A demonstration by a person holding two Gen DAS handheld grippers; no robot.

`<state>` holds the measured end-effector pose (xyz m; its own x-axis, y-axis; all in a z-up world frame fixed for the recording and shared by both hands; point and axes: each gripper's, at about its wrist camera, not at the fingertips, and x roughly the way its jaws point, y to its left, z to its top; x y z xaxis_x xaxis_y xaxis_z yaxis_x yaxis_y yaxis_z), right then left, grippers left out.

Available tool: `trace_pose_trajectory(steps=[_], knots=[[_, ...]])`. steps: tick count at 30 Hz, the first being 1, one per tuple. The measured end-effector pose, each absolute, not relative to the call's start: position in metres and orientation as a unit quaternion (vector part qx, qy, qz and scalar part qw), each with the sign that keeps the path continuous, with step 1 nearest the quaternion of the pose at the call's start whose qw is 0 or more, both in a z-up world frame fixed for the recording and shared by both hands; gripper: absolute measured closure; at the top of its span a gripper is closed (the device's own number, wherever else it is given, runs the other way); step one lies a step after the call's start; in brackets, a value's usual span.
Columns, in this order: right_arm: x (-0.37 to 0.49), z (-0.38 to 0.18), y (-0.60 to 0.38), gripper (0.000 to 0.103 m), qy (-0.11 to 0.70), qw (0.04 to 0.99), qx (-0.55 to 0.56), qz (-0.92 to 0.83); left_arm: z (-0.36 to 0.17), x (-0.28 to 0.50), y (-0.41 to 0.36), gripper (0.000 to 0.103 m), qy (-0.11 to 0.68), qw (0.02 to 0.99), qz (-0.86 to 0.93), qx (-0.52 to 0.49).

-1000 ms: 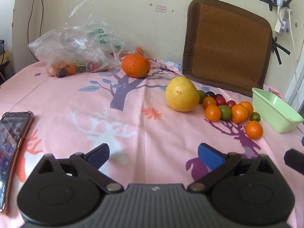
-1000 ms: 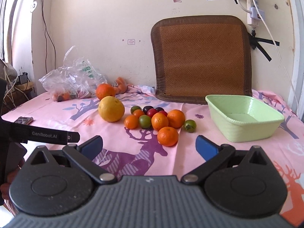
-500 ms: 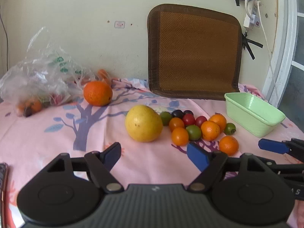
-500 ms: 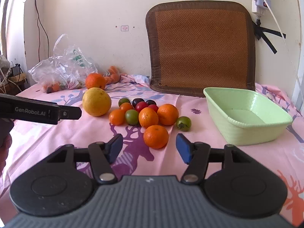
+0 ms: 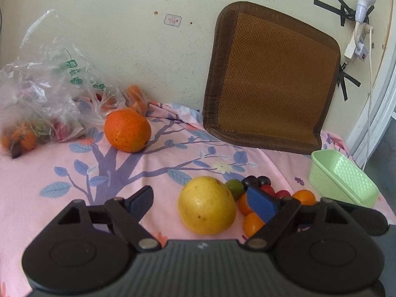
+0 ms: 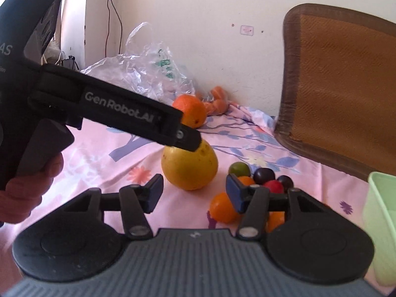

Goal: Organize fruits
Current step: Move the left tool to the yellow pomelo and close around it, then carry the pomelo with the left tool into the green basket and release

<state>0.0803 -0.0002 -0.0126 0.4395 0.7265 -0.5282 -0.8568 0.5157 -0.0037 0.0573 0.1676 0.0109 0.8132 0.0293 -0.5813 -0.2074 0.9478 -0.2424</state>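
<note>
fruit lies loose on a pink cloth [image 5: 128,173] printed with purple trees. a big yellow citrus [image 5: 206,205] sits near the front, and just right of it a huddle of small pieces: a green one [image 5: 234,187], two dark plums [image 5: 256,180], red ones [image 5: 282,193] and little oranges [image 5: 252,222], packed close and partly touching. a large orange [image 5: 127,130] stands well apart, farther back to the left, beside a crumpled clear plastic bag [image 5: 47,91] with more fruit inside. a pale green basket [image 5: 344,179] sits to the right of the huddle, near the cloth's edge.

the left gripper [image 5: 203,201] has its jaws spread wide with nothing between them; in its own view the yellow citrus shows in the gap, though whether a pad touches it cannot be told. the right gripper [image 6: 194,193] is likewise spread and holds nothing, pointing at the same yellow citrus. from the right wrist view the left gripper's black body crosses the upper left, its tip over the top of the citrus.

a brown woven cushion [image 5: 272,79] leans against the wall behind.
</note>
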Motion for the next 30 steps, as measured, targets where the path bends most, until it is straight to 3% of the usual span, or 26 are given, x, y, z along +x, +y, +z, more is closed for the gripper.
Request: trace_pose_trajectory(steps=[3, 7, 18, 30], knots=[[0.095, -0.019, 0.018, 0.029, 0.25, 0.827, -0.14, 0.483, 0.002, 0.07, 0.172, 0.026, 0.313, 0.934, 0.055, -0.162], [0.106, -0.03, 0.036, 0.035, 0.272, 0.819, -0.152, 0.482, -0.01, 0.078, 0.18, 0.045, 0.318, 0.926, 0.033, -0.198], [0.093, 0.004, -0.024, 0.039, 0.2, 0.867, -0.12, 0.44, 0.037, 0.077, 0.119, 0.047, 0.269, 0.949, 0.017, -0.16], [0.165, 0.032, -0.208, 0.039, 0.184, 0.938, -0.113, 0.272, 0.056, 0.192, -0.067, 0.048, 0.263, 0.945, -0.142, -0.136]])
